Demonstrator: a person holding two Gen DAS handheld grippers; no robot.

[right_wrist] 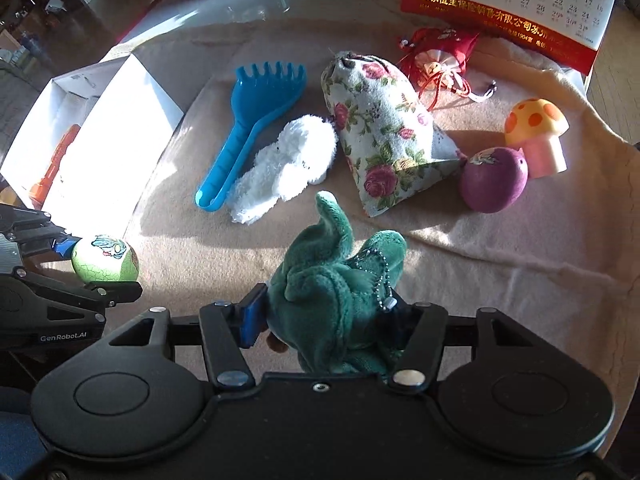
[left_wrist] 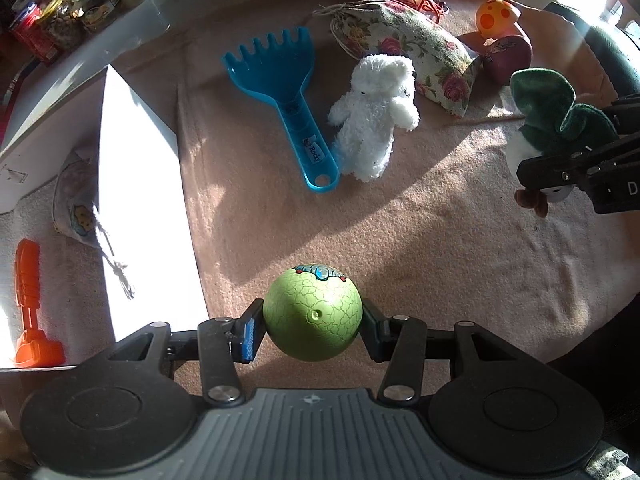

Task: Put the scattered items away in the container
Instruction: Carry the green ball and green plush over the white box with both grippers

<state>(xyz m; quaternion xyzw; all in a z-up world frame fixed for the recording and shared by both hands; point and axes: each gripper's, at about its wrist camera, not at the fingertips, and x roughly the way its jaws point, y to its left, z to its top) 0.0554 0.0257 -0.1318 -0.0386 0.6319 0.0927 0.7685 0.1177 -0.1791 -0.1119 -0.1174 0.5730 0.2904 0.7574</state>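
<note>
left claw (left_wrist: 313, 326) clenched on a green crackle-pattern toy egg (left_wrist: 312, 314), both pads touching its sides, egg held above the beige fleece cloth (left_wrist: 420, 248) covering the surface. in the right wrist view the same egg (right_wrist: 105, 259) sits at 9 o'clock, just beside the white cardboard box (right_wrist: 116, 128).

right claw (right_wrist: 324, 320) clenched on a dark green plush toy (right_wrist: 340, 276), a ball chain hanging off it; plush fills the gap between the pads. from the left wrist view it shows at 3 o'clock (left_wrist: 560, 116).

white box in left view runs 8 to 10 o'clock (left_wrist: 140, 200); inside it an orange plastic toy tool (left_wrist: 30, 308) and a small pale drawstring pouch (left_wrist: 76, 204).

loose on the cloth, right view: blue plastic toy rake (right_wrist: 248, 128) at 11 o'clock, white fluffy plush bear (right_wrist: 288, 164) touching its handle side, floral fabric drawstring bag (right_wrist: 380, 136) at 12 o'clock touching the bear, purple toy egg (right_wrist: 492, 180) at 2 o'clock against the bag's corner, yellow-orange spotted toy mushroom (right_wrist: 538, 132) just beside the purple egg, red satin pouch (right_wrist: 440, 56) behind the floral bag.

red and white wall calendar (right_wrist: 512, 8) at 1 o'clock. glass jars and tins (left_wrist: 68, 12) at 10 o'clock in left view, off the cloth.
</note>
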